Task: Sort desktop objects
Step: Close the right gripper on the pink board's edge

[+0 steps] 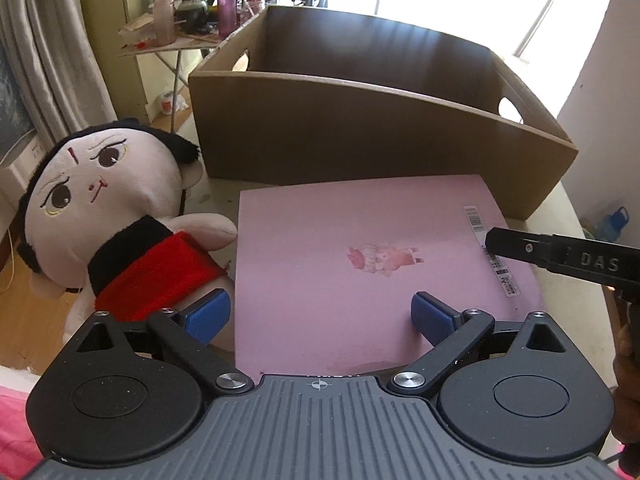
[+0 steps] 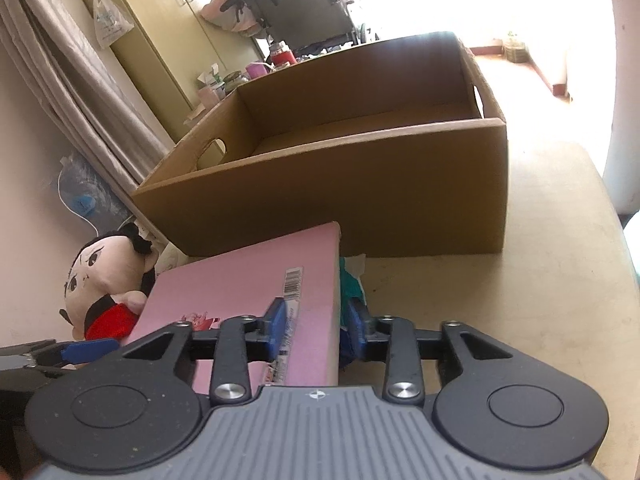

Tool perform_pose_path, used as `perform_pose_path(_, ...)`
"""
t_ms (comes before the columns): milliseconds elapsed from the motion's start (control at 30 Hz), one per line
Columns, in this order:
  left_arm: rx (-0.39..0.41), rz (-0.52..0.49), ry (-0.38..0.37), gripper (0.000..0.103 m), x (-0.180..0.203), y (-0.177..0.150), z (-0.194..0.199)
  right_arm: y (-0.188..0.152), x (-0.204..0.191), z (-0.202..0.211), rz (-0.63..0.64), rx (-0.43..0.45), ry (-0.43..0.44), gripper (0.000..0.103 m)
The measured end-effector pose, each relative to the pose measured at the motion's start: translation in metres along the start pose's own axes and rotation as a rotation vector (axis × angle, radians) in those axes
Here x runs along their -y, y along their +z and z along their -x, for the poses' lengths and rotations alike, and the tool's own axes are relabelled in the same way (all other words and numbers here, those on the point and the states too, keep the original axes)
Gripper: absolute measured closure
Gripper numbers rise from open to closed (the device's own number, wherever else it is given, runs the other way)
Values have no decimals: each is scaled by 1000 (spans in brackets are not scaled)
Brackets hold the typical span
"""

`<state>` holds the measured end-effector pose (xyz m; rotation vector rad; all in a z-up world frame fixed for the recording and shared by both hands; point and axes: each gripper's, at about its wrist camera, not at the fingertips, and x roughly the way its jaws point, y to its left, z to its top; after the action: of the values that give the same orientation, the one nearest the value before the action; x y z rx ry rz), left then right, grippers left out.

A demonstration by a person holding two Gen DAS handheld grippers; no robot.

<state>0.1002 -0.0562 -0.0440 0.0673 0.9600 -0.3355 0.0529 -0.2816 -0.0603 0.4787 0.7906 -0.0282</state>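
- Beige counter (image 2: 540, 280) w/ cardboard box (image 1: 360, 140) at back.
- Right tool (image 2: 316, 330) clamps pink book (image 1: 360, 260) edge.
- Left tool (image 1: 320, 316) wide open over book, beside plush doll (image 1: 120, 216).

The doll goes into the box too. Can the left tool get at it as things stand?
Probably yes: the left tool is open and holds nothing, and the doll lies uncovered just beside its left finger.

The right gripper (image 2: 314, 330) is clamped on the right edge of the pink box (image 1: 360, 272), while the left gripper (image 1: 320, 316) hovers spread wide over the box's near edge.
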Motion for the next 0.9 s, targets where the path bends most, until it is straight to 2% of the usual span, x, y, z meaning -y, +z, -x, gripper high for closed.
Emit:
perform_pose_path(33,-2,2,-4,5,0,1,-1,0,3,0,-19,-13,0,50)
perform_pose_path(133,-10,5,-13,5,0,0,-2,-1,13,-2,-80,-41,23,50)
perform_pose_path(267,-16,14,-17,5,-2,-1,-5,0,12,-5,-90,-72,49,50)
perform_pose_path(400,-38,30,-27,5,-3,-2,-5,-1,8,-4,-93,-101,70,55)
perform_pose_path(533,-38,33,-32,5,0,-3,-1,-2,0,1,-54,-84,52,58)
perform_pose_path(700,-19,1,-3,4,7,-6,4,0,-6,7,-22,-68,23,63)
perform_pose_path(900,12,-5,6,4,11,-6,12,0,-16,17,26,-45,-6,64)
